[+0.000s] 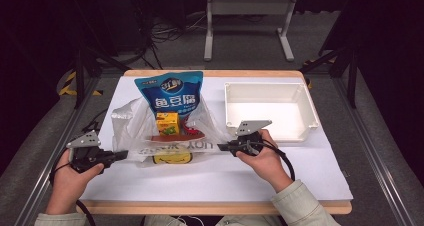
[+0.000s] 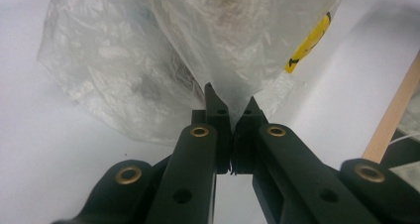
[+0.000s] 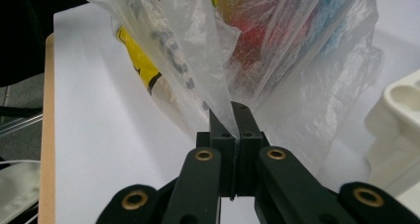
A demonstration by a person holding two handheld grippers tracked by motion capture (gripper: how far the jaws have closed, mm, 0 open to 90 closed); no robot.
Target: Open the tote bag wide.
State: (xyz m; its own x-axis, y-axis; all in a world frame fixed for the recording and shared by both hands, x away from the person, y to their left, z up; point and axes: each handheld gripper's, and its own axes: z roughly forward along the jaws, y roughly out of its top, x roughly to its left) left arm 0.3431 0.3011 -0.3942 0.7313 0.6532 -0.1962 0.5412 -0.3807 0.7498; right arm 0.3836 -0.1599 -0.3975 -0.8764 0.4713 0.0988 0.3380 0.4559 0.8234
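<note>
A clear plastic bag [image 1: 135,128] lies on the white table top, stretched sideways between my two grippers. Inside it stand a blue snack packet [image 1: 172,93], a small yellow carton [image 1: 167,123] and something red [image 1: 175,137]; a yellow smiley print [image 1: 172,158] shows near its front edge. My left gripper [image 1: 122,156] is shut on the bag's left edge, with the film [image 2: 233,60] pinched between its jaws. My right gripper [image 1: 222,147] is shut on the bag's right edge, and the plastic [image 3: 218,75] rises from its closed jaws.
An empty white bin [image 1: 270,111] stands at the back right of the table, just beyond my right hand; its corner [image 3: 396,115] shows in the right gripper view. The table's wooden front edge [image 1: 215,206] runs close to the person's sleeves.
</note>
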